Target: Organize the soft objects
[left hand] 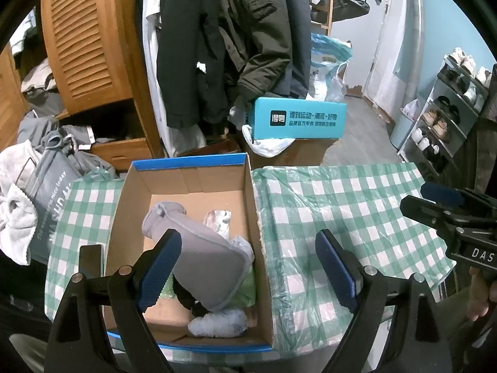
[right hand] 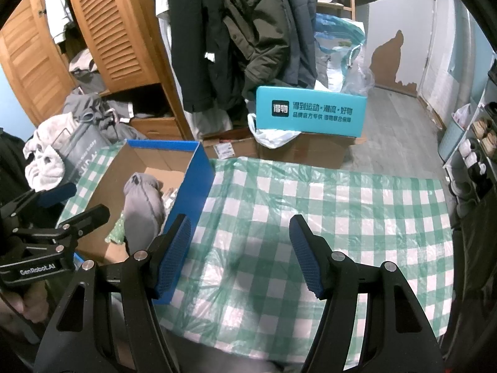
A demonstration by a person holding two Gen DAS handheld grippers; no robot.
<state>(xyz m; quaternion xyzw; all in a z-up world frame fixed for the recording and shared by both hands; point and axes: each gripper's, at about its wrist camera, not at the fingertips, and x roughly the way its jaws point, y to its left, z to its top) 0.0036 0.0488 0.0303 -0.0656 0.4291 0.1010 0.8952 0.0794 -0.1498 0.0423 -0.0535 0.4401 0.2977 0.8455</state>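
Observation:
An open cardboard box with a blue rim (left hand: pixel 257 217) sits on the green-checked tablecloth (left hand: pixel 357 211). Inside lie a grey soft pouch (left hand: pixel 198 248), a white crumpled item (left hand: pixel 217 324), a pale green item (left hand: pixel 247 286), a black item and a patterned cloth (left hand: pixel 219 217). My left gripper (left hand: pixel 248 267) is open above the box's right part, empty. My right gripper (right hand: pixel 240 248) is open and empty over the bare tablecloth (right hand: pixel 341 211), right of the box (right hand: pixel 192 186). The grey pouch (right hand: pixel 143 205) shows in the right wrist view too.
A teal box (left hand: pixel 298 118) on cardboard cartons stands beyond the table. Coats (left hand: pixel 233 40) hang behind. A wooden louvered cabinet (left hand: pixel 90 40) and piled clothes (left hand: pixel 40 161) are at left. A shoe rack (left hand: pixel 447 108) is at right.

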